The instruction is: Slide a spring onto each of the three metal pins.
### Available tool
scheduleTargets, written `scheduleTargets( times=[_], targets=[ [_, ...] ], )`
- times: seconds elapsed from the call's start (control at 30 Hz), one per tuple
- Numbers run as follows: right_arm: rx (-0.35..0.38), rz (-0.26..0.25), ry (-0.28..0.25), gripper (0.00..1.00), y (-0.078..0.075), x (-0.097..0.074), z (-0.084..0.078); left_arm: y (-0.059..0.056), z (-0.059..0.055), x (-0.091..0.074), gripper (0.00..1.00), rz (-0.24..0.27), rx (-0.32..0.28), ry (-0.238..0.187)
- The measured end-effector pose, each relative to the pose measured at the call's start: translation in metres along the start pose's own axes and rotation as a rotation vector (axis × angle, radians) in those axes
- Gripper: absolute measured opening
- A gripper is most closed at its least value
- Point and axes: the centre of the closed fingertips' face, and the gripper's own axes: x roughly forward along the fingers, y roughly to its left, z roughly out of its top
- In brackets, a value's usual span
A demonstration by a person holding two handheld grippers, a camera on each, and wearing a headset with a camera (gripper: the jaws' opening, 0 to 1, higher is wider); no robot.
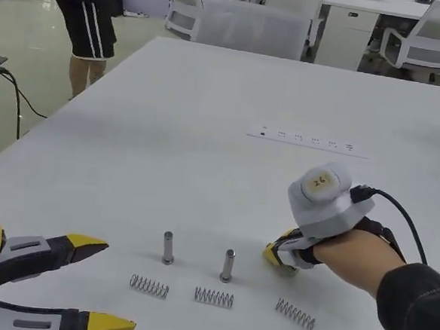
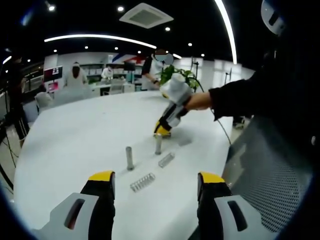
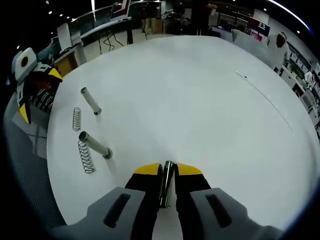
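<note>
Table (image 1: 208,119), white, takes up most of the head view. Power strip (image 1: 308,141) lies flat at 1 o'clock from table centre.

Left gripper (image 1: 102,285) sits at 7 o'clock of the head view, claw spread wide with nothing between the yellow tips.

Right gripper (image 1: 278,256) is at 4 o'clock, tips down near the table surface. In the right gripper view its claw is closed on the third pin (image 3: 166,186), which lies lengthwise between the tips.

Left pin (image 1: 168,247) and middle pin (image 1: 228,264) stand upright on the table near 6 o'clock, apart from each other.

Springs lie flat in a row on the person's side of the pins, all off the pins: left spring (image 1: 149,285), middle spring (image 1: 214,297), right spring (image 1: 295,314). The right spring is at 5 o'clock from the right gripper's tips, near but not touching.
</note>
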Motion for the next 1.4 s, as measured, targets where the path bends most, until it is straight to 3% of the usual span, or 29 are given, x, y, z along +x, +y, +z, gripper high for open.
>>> scheduleTargets(
  times=[0.37, 0.83, 1.4],
  targets=[
    [0.035, -0.007, 0.009, 0.05, 0.001, -0.002, 0.0, 0.001, 0.0, 0.0, 0.62, 0.0, -0.002, 0.001],
    [0.024, -0.025, -0.031, 0.05, 0.005, -0.034, 0.005, -0.001, -0.001, 0.0, 0.62, -0.009, 0.001, 0.001],
    [0.03, -0.047, -0.044, 0.05, 0.012, -0.06, -0.008, -0.002, 0.001, 0.0, 0.61, -0.012, 0.011, -0.003]
  ],
)
